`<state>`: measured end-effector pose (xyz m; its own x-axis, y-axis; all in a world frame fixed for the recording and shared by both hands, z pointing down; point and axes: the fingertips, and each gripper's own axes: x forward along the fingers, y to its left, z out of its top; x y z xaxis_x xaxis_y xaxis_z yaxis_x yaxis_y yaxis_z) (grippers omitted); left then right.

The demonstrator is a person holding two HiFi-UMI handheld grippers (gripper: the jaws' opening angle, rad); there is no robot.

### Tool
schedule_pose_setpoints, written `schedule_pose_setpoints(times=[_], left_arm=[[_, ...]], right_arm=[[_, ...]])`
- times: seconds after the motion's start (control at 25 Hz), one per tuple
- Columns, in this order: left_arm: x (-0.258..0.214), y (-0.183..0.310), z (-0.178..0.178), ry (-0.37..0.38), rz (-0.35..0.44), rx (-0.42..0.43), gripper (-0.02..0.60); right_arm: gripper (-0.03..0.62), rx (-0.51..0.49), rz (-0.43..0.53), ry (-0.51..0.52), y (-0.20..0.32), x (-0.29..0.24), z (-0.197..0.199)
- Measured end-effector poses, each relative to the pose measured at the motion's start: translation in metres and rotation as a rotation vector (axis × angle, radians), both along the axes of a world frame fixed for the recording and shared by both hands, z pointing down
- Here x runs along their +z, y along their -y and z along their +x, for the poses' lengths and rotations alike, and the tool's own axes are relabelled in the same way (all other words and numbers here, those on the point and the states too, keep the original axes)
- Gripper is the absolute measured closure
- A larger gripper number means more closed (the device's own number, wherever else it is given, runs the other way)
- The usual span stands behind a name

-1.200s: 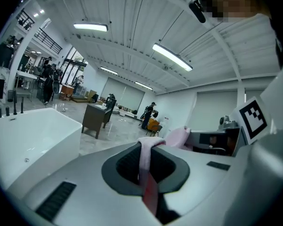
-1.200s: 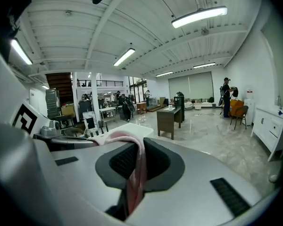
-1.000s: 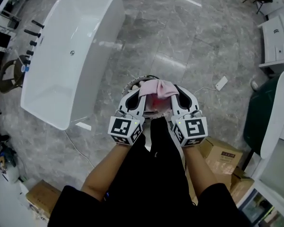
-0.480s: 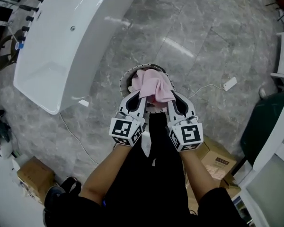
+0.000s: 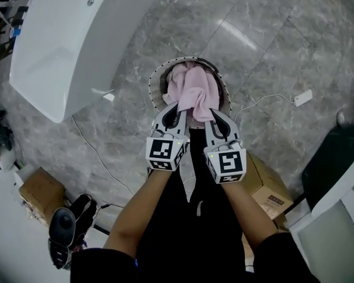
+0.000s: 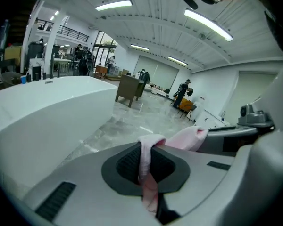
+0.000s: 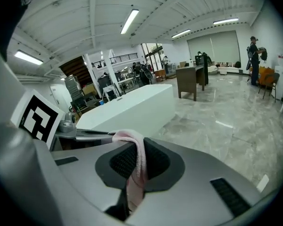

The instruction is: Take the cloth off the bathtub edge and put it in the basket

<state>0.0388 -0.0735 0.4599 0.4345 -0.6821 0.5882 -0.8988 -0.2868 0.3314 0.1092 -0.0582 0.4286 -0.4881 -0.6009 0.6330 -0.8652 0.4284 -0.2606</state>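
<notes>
A pink cloth [image 5: 192, 93] hangs bunched between my two grippers, right over the round basket [image 5: 157, 82] on the floor. My left gripper [image 5: 178, 108] is shut on the cloth's left part; in the left gripper view a pink fold [image 6: 146, 166] is pinched between the dark pads. My right gripper [image 5: 207, 111] is shut on the right part, with the cloth [image 7: 136, 171] clamped between its pads. The lower end of the cloth reaches into the basket's mouth. The white bathtub [image 5: 65, 46] stands at the upper left, apart from both grippers.
A white cable [image 5: 100, 170] runs over the grey marble floor from the tub's corner. Cardboard boxes [image 5: 266, 181] sit at my right, another box [image 5: 38, 194] and a black shoe [image 5: 68, 226] at my left. A white plug block [image 5: 304, 97] lies to the right.
Both grippers have gone down together with the pink cloth, from above the basket to its mouth. The head view has shifted, so the bathtub now sits further up and left.
</notes>
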Motion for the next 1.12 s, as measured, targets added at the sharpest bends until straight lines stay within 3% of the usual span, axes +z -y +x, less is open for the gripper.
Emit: schedule_pose_setpoints(times=[0.16, 0.28, 0.68, 0.84, 0.96, 1.12], left_arm=[[0.043, -0.002, -0.013, -0.078, -0.025, -0.056, 0.560], [0.080, -0.007, -0.023, -0.070, -0.064, -0.074, 0.560], [0.163, -0.011, -0.052, -0.024, -0.142, -0.013, 0.560], [0.180, -0.014, -0.047, -0.095, -0.187, 0.046, 0.560], [0.189, -0.021, -0.042, -0.084, -0.193, 0.118, 0.558], [0.201, -0.025, -0.044, -0.112, -0.238, 0.122, 0.443]], right_arm=[[0.556, -0.016, -0.022, -0.009, 0.002, 0.046, -0.004], [0.556, -0.042, -0.066, -0.038, 0.001, 0.091, -0.002], [0.556, -0.001, -0.135, -0.073, 0.013, 0.184, 0.002], [0.556, 0.006, -0.201, -0.064, 0.005, 0.210, -0.005], [0.556, -0.002, -0.216, -0.075, 0.001, 0.221, -0.006], [0.554, 0.002, -0.234, -0.058, 0.001, 0.234, -0.005]])
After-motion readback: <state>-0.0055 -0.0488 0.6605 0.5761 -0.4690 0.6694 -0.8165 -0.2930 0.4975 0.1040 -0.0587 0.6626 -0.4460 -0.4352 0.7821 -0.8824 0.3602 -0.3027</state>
